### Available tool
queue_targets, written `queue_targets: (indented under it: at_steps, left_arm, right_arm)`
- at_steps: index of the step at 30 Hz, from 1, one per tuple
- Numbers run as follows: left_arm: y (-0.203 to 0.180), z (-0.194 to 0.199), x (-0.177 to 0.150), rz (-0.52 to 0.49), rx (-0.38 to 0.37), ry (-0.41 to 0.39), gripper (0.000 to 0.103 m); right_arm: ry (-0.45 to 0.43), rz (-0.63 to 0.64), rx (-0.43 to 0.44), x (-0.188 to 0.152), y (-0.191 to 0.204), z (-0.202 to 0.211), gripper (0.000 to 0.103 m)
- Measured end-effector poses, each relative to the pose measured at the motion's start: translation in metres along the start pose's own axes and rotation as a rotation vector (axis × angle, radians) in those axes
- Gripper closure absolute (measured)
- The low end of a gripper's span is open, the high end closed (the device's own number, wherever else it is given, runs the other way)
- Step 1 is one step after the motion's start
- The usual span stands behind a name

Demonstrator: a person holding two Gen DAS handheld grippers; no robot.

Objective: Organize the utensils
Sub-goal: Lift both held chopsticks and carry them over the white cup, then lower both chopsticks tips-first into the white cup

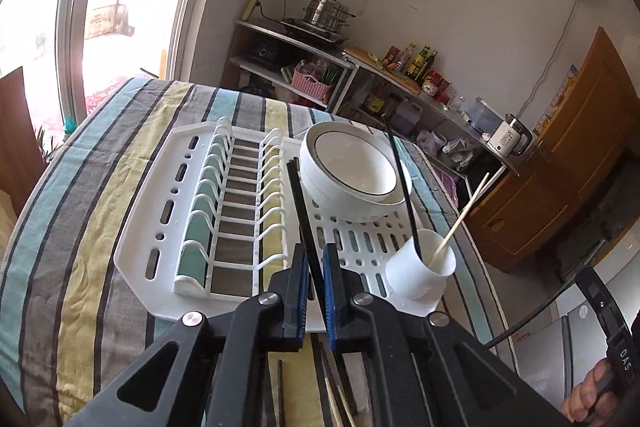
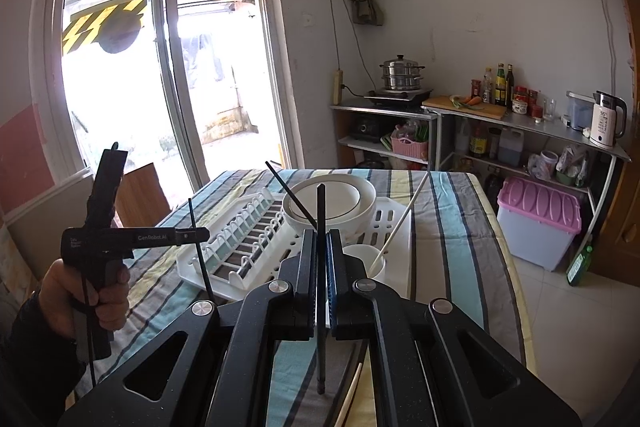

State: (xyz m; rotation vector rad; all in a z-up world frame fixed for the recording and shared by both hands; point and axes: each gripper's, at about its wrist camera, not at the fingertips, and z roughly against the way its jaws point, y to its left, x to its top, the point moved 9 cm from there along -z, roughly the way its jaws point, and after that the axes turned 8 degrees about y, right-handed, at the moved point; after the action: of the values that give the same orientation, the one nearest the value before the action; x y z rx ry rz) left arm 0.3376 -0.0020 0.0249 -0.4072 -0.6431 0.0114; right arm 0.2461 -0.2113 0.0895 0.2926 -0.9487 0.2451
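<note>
**Mei:** While both grippers hang over the near edge of the striped table (image 1: 92, 267), each has a black chopstick pinched between its blue pads. The left gripper (image 1: 315, 263) is clamped on a black chopstick (image 1: 300, 199) that runs forward over the white drying rack (image 1: 168, 179), its far end close to the stacked bowls.

**Tan:** And the right one?

**Mei:** The right gripper (image 2: 320, 251) has its jaws pressed together on another black chopstick (image 2: 321, 211), which stands nearly upright in its own camera, the lower end showing below the fingers.

**Tan:** Where are the ones already sorted?

**Mei:** In the white cup (image 1: 420, 267) at the near right corner of the rack. One black chopstick (image 1: 402, 183) and one pale wooden chopstick (image 1: 464, 211) lean out of it, tips apart, the wooden one tilted toward the table's right edge.

**Tan:** What else sits on the rack?

**Mei:** Two white bowls (image 1: 348, 171) with dark rims, nested, on the slotted flat part toward the far right. The ribbed plate slots take up the left half.

**Tan:** Any loose chopsticks left?

**Mei:** Several lie on the cloth at the near edge, under the left gripper (image 1: 338, 403), dark and pale ones together; how many I cannot tell, since the gripper body covers them.

**Tan:** Can you see the person?

**Mei:** A hand (image 2: 86, 291) wrapped around the left tool's handle, with a dark sleeve.
</note>
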Motion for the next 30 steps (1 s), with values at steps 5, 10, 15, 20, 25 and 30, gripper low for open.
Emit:
queue_targets:
  at_steps: [5, 10, 15, 20, 25, 30]
  left_arm:
    - [-0.035, 0.028, 0.011, -0.091, -0.011, -0.051, 0.099]
    - [-0.064, 0.04, 0.024, -0.145, -0.026, -0.078, 0.099]
    - [-0.096, 0.051, 0.043, -0.185, -0.056, -0.108, 0.099]
    - [-0.124, 0.061, 0.066, -0.212, -0.082, -0.147, 0.099]
    - [-0.141, 0.051, 0.087, -0.212, -0.101, -0.167, 0.099]
    - [-0.148, 0.019, 0.093, -0.206, -0.116, -0.137, 0.099]
  right_arm:
    - [-0.017, -0.001, -0.007, 0.004, -0.001, 0.007, 0.099]
    - [-0.043, -0.008, -0.021, 0.017, -0.008, 0.014, 0.099]
    - [-0.079, -0.019, -0.042, 0.037, -0.02, 0.019, 0.099]
    - [-0.133, -0.033, -0.047, 0.064, -0.03, 0.024, 0.099]
    - [-0.181, -0.068, -0.046, 0.085, -0.04, 0.022, 0.099]
    - [-0.199, -0.095, -0.047, 0.094, -0.05, 0.006, 0.099]
